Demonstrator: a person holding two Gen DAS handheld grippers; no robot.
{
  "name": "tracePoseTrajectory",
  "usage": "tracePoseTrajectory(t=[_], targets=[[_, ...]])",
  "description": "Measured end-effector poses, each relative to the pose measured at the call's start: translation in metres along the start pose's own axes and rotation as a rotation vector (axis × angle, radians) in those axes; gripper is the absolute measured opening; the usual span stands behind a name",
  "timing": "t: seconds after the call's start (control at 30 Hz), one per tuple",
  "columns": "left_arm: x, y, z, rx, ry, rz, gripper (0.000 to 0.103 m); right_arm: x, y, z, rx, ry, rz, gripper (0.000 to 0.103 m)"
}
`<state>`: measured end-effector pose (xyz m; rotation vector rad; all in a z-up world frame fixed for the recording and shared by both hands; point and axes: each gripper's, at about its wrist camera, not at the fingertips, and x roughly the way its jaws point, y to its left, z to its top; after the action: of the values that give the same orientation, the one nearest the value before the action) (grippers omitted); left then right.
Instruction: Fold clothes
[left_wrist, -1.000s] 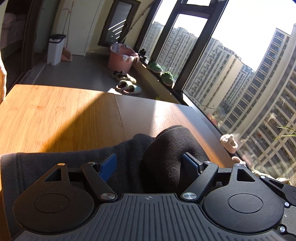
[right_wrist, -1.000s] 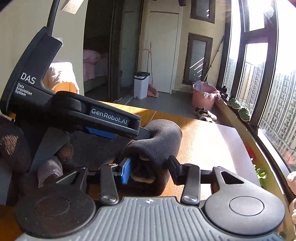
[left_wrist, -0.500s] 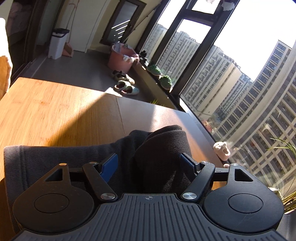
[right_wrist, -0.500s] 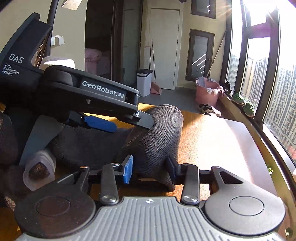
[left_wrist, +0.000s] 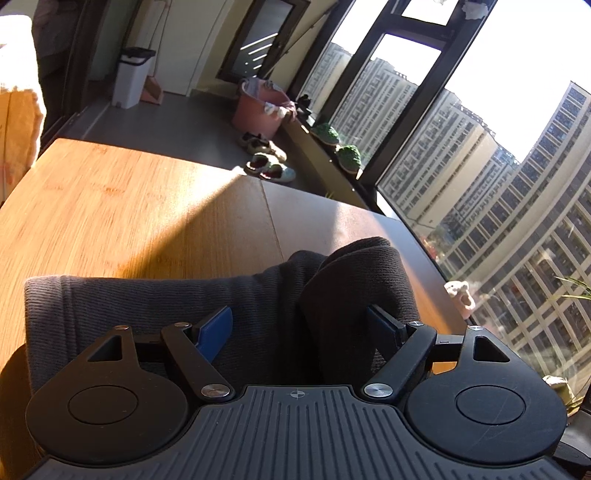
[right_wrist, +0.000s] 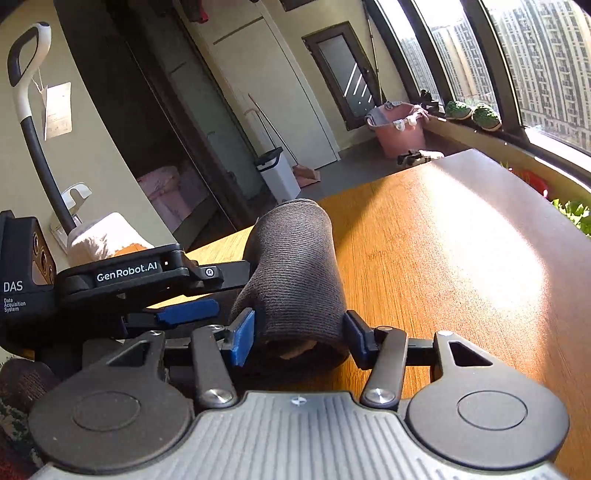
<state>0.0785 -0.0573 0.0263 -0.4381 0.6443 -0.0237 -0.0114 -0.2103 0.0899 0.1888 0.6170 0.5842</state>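
— Garment (left_wrist: 155, 306)? Dark ribbed knit; soft, light, floppy; lies on table (left_wrist: 129, 214) under left tongs (left_wrist: 301, 330), jaws spread.
— Rolled end (right_wrist: 295, 273) sits between right tongs (right_wrist: 297, 338); clamped or merely touching, cannot tell; best gripped at the hem.

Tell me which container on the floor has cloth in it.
The pink tub by the window: cloth hangs over its rim. The white bin has a closed dark lid.

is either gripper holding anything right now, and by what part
The right gripper is shut on the dark knit garment, clamping its rolled end. The left gripper straddles the same cloth, jaws wide apart, so it looks open and grips nothing.
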Motion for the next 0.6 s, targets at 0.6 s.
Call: tracePoseTrajectory(t=[0.6], targets=[[-0.009, -0.001, 0.003, 0.112, -0.045, 0.098, 0.088, 0.003, 0.052, 0.012, -0.256, -0.034, 0.003, 0.066]])
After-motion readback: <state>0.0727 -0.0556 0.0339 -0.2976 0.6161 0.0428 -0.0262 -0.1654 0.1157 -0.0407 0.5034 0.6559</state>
